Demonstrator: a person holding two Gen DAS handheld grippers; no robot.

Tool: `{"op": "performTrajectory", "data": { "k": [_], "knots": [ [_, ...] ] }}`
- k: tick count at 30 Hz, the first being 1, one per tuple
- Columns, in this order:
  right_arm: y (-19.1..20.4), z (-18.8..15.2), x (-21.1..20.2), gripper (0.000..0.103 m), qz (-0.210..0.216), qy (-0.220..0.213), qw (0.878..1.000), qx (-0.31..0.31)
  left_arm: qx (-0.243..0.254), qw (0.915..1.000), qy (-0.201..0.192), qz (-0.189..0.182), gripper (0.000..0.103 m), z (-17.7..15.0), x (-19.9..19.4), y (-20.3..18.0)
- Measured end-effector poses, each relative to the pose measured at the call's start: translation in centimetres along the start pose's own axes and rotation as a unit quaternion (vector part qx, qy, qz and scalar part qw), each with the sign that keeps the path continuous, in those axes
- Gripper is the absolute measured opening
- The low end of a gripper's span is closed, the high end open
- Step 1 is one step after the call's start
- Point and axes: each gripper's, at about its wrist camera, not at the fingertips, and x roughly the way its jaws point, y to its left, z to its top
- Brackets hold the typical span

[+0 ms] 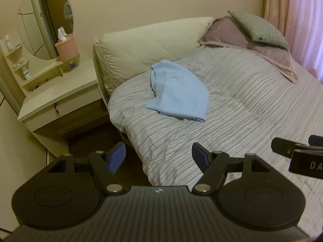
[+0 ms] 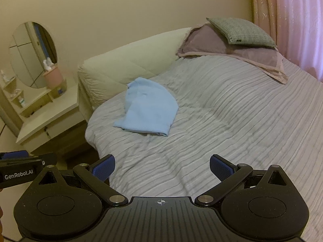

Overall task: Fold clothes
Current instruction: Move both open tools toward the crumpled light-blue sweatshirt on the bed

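The right gripper (image 1: 298, 153) is cut off by the right edge of the left wrist view, so only part of its body and the letters "DA" show, and how its jaws stand cannot be read there. The small bottles (image 1: 26, 73) on the dresser shelves (image 1: 18, 64) are too small to identify. The pink curtain (image 2: 292, 20) runs out of frame.

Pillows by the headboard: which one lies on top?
The small grey pillow lies on top, resting on the larger mauve pillow with the pink border, near the pink curtain.
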Motion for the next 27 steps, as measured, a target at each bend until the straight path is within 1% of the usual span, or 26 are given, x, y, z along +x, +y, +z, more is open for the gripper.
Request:
{"op": "performTrajectory", "data": {
  "k": [4, 10, 17, 21, 27],
  "knots": [
    [0.6, 1.1, 3.5, 0.102, -0.002, 0.01, 1.0, 0.014, 0.003, 0.9999, 0.014, -0.001, 0.069, 1.7, 3.7, 1.7],
    [1.6, 2.5, 10.5, 0.102, -0.006, 0.037, 0.999, 0.014, -0.002, 0.9992, 0.039, -0.003, 0.069, 4.0, 9.7, 4.7],
    [3.5, 3.1, 18.4, 0.102, -0.016, 0.056, 0.998, -0.03, -0.007, 0.9975, 0.07, -0.007, 0.069, 6.5, 16.7, 8.3],
    [4.3, 3.5, 22.3, 0.102, -0.026, 0.058, 0.997, -0.052, -0.01, 0.9961, 0.087, -0.009, 0.069, 7.9, 20.7, 10.3],
    [4.9, 3.9, 27.7, 0.102, -0.038, 0.064, 0.994, -0.074, 0.0, 0.9939, 0.107, -0.027, 0.069, 10.0, 26.8, 11.8]
  ]
}}
